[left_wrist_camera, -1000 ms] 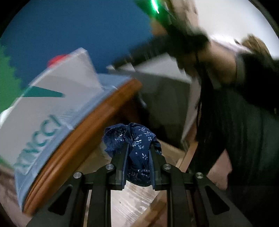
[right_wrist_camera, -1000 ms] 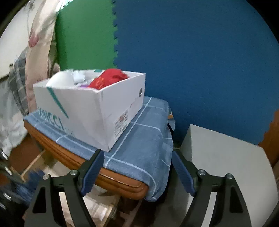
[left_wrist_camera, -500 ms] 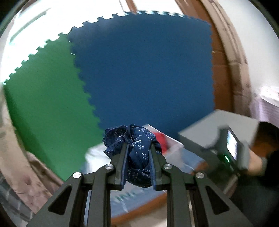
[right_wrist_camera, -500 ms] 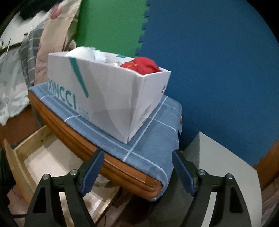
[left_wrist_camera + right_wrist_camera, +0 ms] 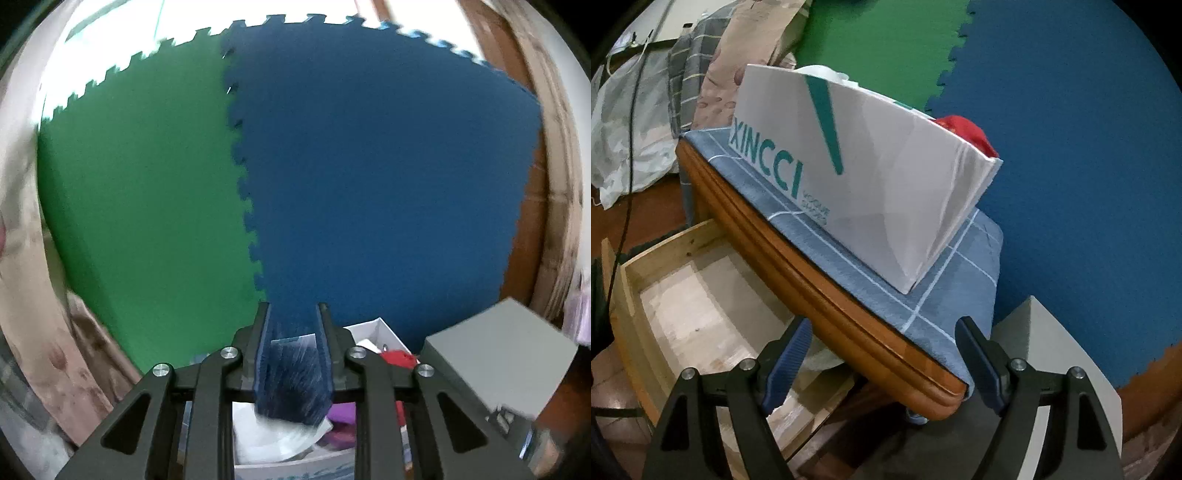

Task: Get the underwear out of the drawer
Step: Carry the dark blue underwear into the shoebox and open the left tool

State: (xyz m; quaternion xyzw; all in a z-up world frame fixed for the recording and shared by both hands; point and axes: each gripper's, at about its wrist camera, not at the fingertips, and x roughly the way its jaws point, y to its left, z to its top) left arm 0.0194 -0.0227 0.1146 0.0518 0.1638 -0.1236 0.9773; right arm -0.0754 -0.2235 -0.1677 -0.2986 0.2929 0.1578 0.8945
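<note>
Left gripper (image 5: 293, 308): jaws clenched on the navy patterned underwear (image 5: 291, 380), which is bunched low between the pads and motion-blurred, so I can't tell how deep the hold is. It's held high, directly over the open white box (image 5: 373, 326). I read that as carrying it to the box, and the pinch stays tight so soft cloth doesn't slip. White, purple and red clothes already lie in the box below. Right gripper (image 5: 882, 325): jaws released, nothing between them, parked at the counter (image 5: 812, 280) edge, clear of the left hand's path. The drawer (image 5: 631, 295) is pulled out under the counter, and the part I can see is bare. The box sits on a blue checked cloth (image 5: 960, 266). Behind it are green (image 5: 147, 184) and blue foam mats (image 5: 388, 166).
</note>
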